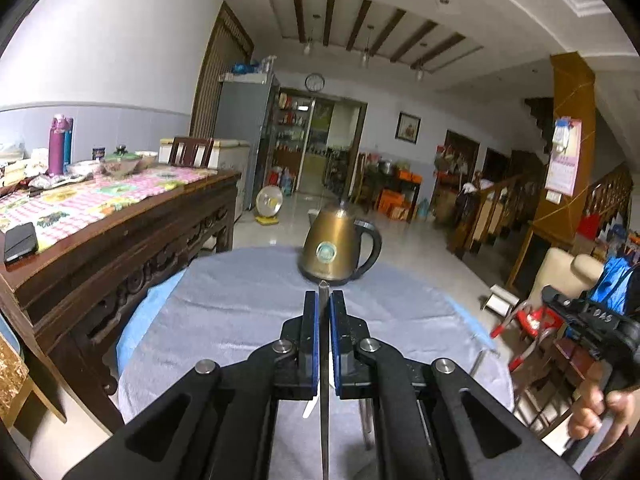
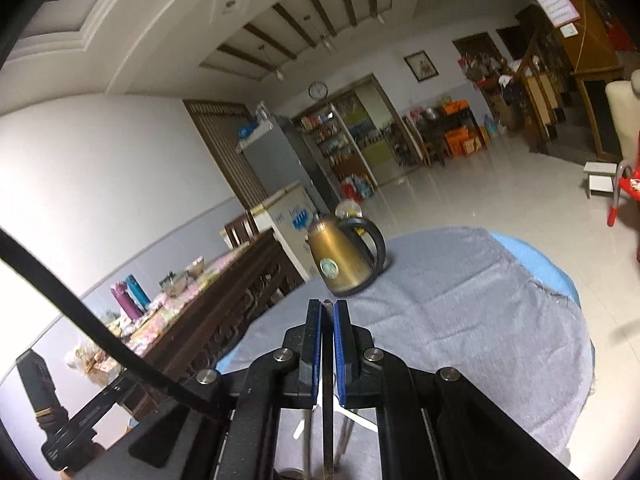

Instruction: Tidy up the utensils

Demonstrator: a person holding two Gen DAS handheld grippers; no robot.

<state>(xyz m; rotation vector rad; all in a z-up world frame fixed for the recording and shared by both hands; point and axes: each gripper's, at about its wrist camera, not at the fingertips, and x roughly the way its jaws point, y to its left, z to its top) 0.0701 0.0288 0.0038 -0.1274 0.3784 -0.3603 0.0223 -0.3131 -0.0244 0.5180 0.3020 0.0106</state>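
Left tool point(image 1: 324, 300): jaws nearly together, clamped on a thin, dark metal utensil point(image 1: 324, 392) held edge-on. Its pointed tip shows just past the blue pads at frame centre; the shaft runs down to the bottom edge. Which kind of utensil, I cannot tell.

Right tool point(image 2: 328, 308): jaws likewise pinched on a second slim dark utensil point(image 2: 328, 412), also edge-on, its rounded end just clear of the pads.

Both tools are lifted above the round table point(image 1: 224, 320) with its grey cloth over blue. A bronze metal electric kettle with a black handle point(image 1: 338, 246) stands at the far edge, centre of frame. Below the right tool, lower centre, a few more pale and metallic utensils point(image 2: 352, 414) lie on the cloth, mostly hidden by the linkage.

Step in hand, as I judge it: carrying, one piece in each tool, nothing set down yet. No holder or tray in view. Next move calls for finding the destination, then lowering each piece in turn without letting it twist in the pads.
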